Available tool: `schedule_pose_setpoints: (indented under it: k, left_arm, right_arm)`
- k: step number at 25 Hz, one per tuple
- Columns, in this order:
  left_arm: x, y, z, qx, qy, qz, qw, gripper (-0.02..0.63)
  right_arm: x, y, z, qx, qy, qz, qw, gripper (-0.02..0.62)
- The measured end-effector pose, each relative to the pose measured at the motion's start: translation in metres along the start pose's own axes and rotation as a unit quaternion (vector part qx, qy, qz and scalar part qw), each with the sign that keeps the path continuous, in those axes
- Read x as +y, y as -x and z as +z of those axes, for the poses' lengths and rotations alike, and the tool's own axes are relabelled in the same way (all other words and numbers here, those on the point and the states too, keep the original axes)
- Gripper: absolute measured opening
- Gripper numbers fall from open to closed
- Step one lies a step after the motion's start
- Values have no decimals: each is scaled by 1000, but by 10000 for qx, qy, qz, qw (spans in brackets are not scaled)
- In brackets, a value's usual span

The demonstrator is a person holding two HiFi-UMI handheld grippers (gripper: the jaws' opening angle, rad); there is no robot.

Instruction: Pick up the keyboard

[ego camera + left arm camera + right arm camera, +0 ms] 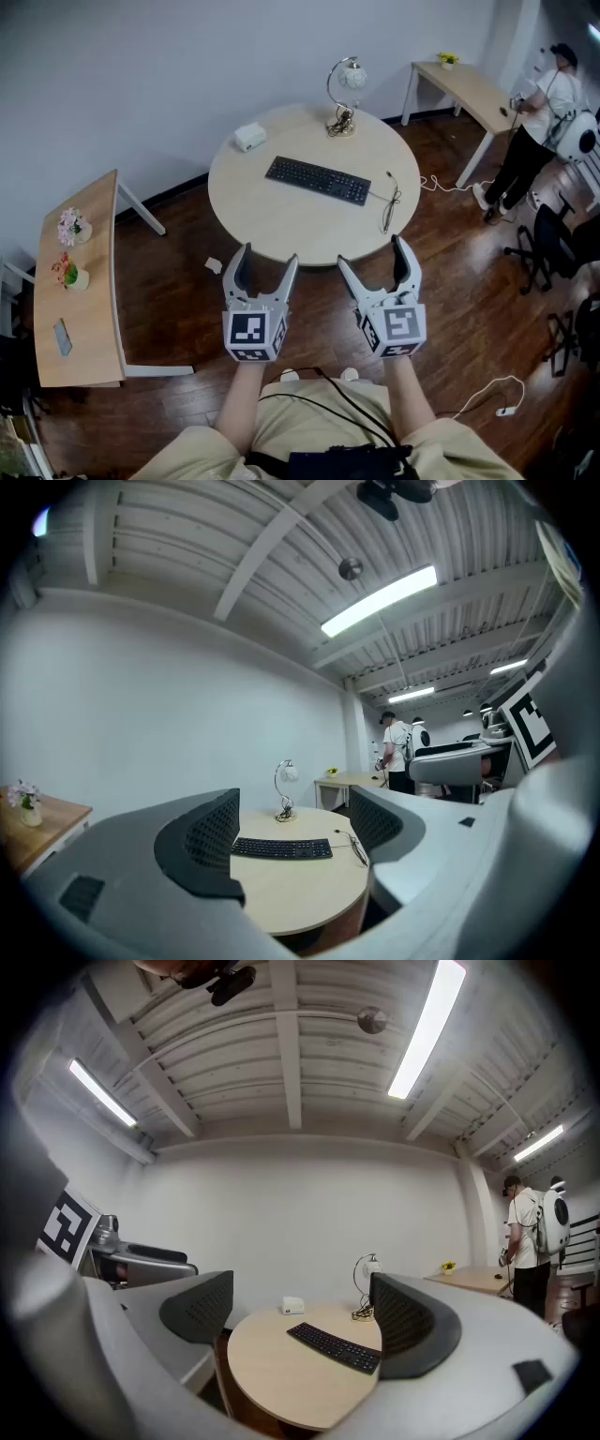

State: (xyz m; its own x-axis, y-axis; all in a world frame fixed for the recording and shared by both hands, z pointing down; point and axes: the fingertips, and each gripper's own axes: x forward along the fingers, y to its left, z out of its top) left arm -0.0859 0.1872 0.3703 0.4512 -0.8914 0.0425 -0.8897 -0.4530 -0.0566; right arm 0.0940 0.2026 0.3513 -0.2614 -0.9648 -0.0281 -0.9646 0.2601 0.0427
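I hold both claws level in front of me, short of the round table. My left claw has its jaws spread with nothing between them, and my right claw is just the same: apart and empty. Neither touches anything.

The keyboard lies flat near the middle of the table, well apart from both claws, running at a slant with its right end nearer to me. Its cable leaves that right end and trails over the table's edge. A lamp stands behind it and a small white box sits off to its left, both clear of it.

I judge it to be a thin, stiff plastic slab, light, and longer than it is easy to balance from one end. The keys on top give under pressure and the smooth case may slip. It lies flush on the wood, so getting a jaw under it looks like the hard part. I would pinch the long edges, one claw toward each end, and mind that the cable does not drag or snag.
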Motion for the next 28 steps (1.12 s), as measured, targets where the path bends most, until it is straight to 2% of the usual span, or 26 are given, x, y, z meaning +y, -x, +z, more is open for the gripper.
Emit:
schedule_pose_setpoints:
  k: [8,15,21,28]
  left_arm:
    - [13,17,-1,-41,30,-114,9999,347]
    - [43,42,-8,-88,78,-178,9998,347]
    - [65,62,-9,-135,177,-306,9993,347]
    - [76,70,-25,-96,249,-456,9986,347]
  right_arm:
    - [24,5,1,0,13,-69,10000,480]
    - [65,3,-2,45,46,-67,10000,480]
    - [92,2,1,173,119,-118,9997,480]
    - [108,4,-14,377,137,-174,9990,480]
